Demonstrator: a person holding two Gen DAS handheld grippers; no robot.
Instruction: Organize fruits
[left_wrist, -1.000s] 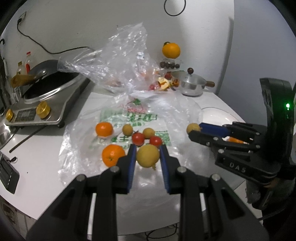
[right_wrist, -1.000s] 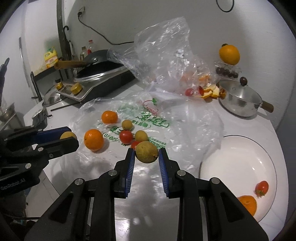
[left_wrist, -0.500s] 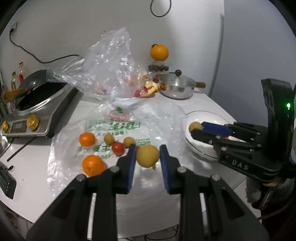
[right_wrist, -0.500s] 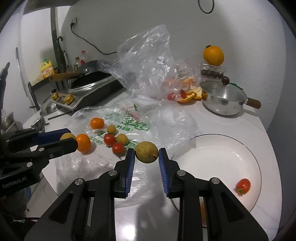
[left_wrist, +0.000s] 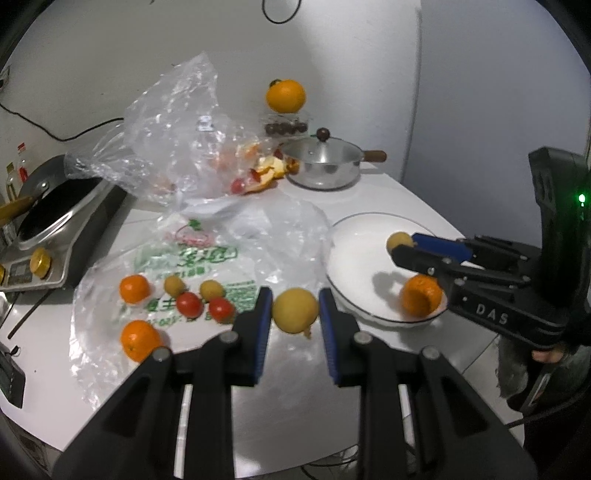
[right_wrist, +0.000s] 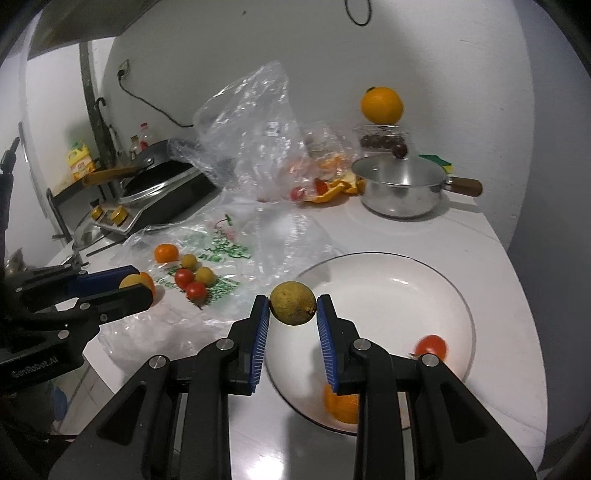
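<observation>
left gripper (left_wrist: 295, 314): clamped on a smooth round yellow fruit (left_wrist: 294, 311), held up over the flattened clear plastic bag (left_wrist: 207, 258)
right gripper (right_wrist: 292, 314): squeezing a rough greenish-brown round fruit (right_wrist: 292, 302) above the near-left rim of the white round plate (right_wrist: 388, 280)
plate: one small red tomato (right_wrist: 430, 346), plus what's probably a peeled orange (left_wrist: 421, 296), kinda blurry
bag: two oranges, two tomatoes, two little yellow fruits lying loose

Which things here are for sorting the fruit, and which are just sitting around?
For the job: left gripper and right gripper, each holding a yellow fruit; white plate; oranges and cherry tomatoes on the flat plastic bag.

Just lying about: steel pot, cooktop with pan, orange peel.
</observation>
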